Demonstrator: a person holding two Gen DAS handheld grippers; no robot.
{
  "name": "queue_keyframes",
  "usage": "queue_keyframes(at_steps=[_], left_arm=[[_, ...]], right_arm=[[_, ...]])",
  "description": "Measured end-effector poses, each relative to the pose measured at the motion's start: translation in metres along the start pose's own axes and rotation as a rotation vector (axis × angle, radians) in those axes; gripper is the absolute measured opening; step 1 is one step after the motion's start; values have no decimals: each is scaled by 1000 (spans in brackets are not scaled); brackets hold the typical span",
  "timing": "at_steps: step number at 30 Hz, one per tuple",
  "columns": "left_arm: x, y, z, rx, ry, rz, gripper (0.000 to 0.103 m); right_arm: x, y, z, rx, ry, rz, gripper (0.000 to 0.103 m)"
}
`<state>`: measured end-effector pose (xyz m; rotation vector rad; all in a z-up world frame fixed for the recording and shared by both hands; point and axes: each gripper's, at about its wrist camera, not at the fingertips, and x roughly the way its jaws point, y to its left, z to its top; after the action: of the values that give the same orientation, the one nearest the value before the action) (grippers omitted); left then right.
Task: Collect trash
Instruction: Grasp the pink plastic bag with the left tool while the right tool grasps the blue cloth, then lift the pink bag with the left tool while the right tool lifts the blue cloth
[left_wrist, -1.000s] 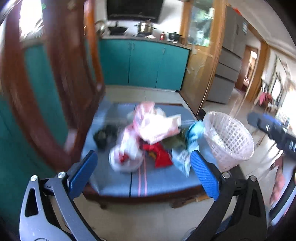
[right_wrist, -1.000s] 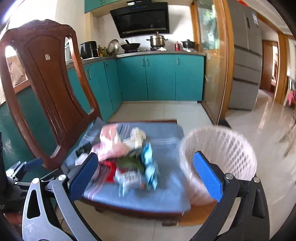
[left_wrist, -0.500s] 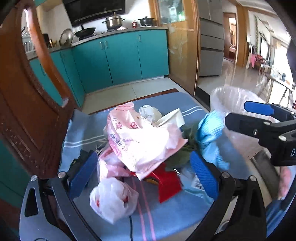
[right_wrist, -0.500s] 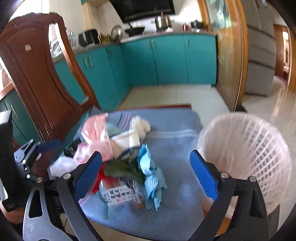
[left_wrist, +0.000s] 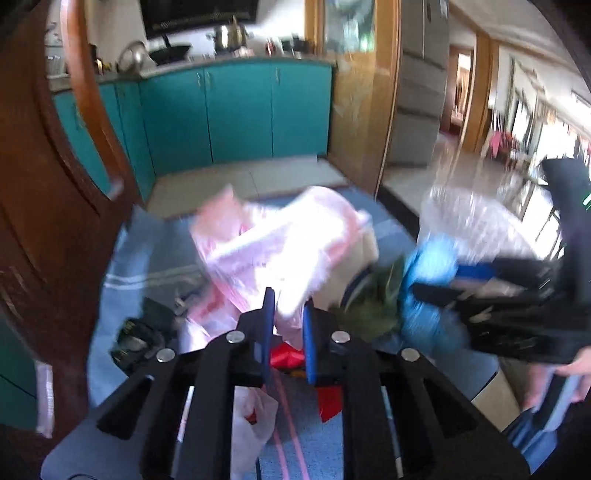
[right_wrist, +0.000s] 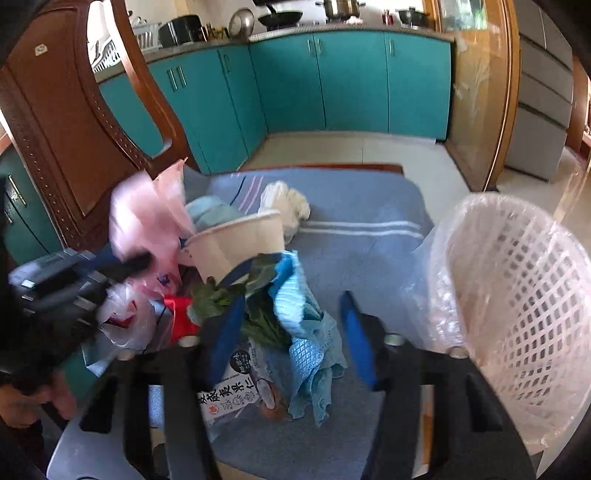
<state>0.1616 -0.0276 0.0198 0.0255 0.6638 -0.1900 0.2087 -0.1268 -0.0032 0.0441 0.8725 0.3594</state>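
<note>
Left gripper (left_wrist: 287, 325), wide apart 0.5 s ago, now pinches pink plastic bag (left_wrist: 273, 243) at frame centre; right gripper (right_wrist: 291, 332) half-open around blue cloth (right_wrist: 306, 325): first pickups underway.

Home kitchen. Long row of teal cupboard doors (right_wrist: 332, 81) under grey counter. Black frying pan (right_wrist: 277, 16) and shiny metal pot (right_wrist: 338, 6) sit on stove. Tall grey fridge (left_wrist: 419, 99) stands by wooden door frame (left_wrist: 388, 92). Carved brown wooden chair (right_wrist: 62, 110) stands near cupboards.
</note>
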Motion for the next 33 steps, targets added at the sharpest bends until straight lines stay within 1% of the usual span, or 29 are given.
queue_keyframes(at_steps=[1,3,4,6,8,9,11,13,16,17,20,23,29,33], left_arm=[[-10,2,2,-22,-29,-12,14],[-26,7,6,-58,-85,-22,14],[-37,11,8,-79,-121,-25,14],[-57,17,11,-110,-180,-36,14],[-69,18,14,-120,-215,-42,14],[-75,20,14,-127,-231,-43,14],[-88,25,12,-165,-257,-56,14],[-95,31,9,-199,-257,-79,14],[-100,38,2,-234,-241,-129,14],[-100,38,1,-234,-237,-129,14],[-99,33,-5,-206,-208,-117,14],[-98,31,-11,-218,-177,-142,14],[-96,28,-14,-217,-157,-155,14],[-94,28,-15,-226,-138,-145,14]], right_arm=[[4,1,0,-4,16,1,23],[8,3,-1,-11,33,5,4],[5,3,-1,-3,22,7,3],[-5,4,2,1,-8,21,3],[-18,4,6,10,-42,38,3],[-32,3,8,28,-85,44,3],[-45,2,14,33,-133,59,3],[-65,1,15,41,-206,89,3],[-85,3,14,38,-269,109,3],[-91,5,11,38,-287,117,3],[-96,9,6,37,-308,133,3],[-100,18,0,11,-308,145,3],[-99,24,-3,3,-302,143,3],[-99,27,-3,0,-306,143,3]])
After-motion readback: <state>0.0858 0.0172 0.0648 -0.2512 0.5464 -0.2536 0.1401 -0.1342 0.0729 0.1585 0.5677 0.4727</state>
